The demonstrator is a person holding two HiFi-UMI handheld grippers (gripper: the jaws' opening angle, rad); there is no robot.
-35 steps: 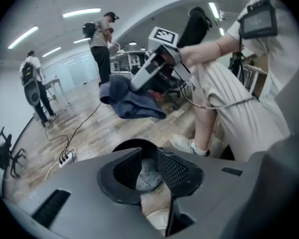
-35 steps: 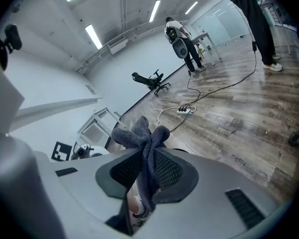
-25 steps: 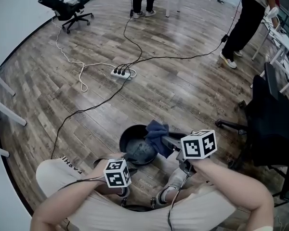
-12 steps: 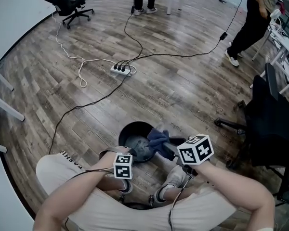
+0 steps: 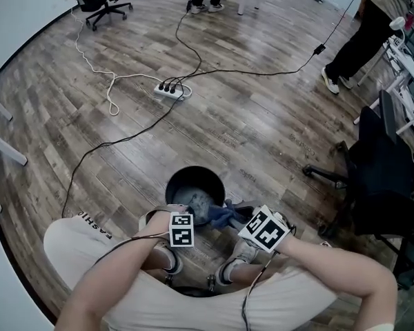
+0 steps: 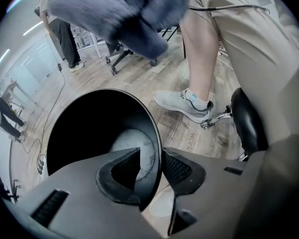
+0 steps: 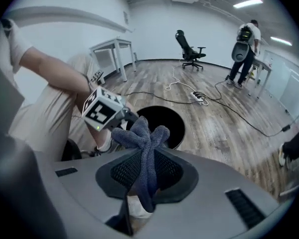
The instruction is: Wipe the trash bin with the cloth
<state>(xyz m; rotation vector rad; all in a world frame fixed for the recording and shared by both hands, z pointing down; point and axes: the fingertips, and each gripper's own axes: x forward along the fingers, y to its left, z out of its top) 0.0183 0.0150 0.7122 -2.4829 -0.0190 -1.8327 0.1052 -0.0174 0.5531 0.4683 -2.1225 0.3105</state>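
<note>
Both grippers have dropped lower toward the trash bin (image 5: pixel 193 174), and the cloth (image 5: pixel 224 216) has come off the bin's top edge and now sits just beside its rim. The 2 jaws of the left gripper (image 6: pixel 149 158) have just been closing with the bin's wall between them. The outer pad is at the wall and a sliver of gap shows on the inner side, so it doesn't look like a firm clamp yet. The right gripper (image 7: pixel 147 171) is clamped on the cloth, which bunches out past its fingertips, with the bin's mouth just beyond. Wiping looks barely begun: the bin is nearly steadied and the cloth is in hand, but the rubbing itself seems yet to be done.
</note>
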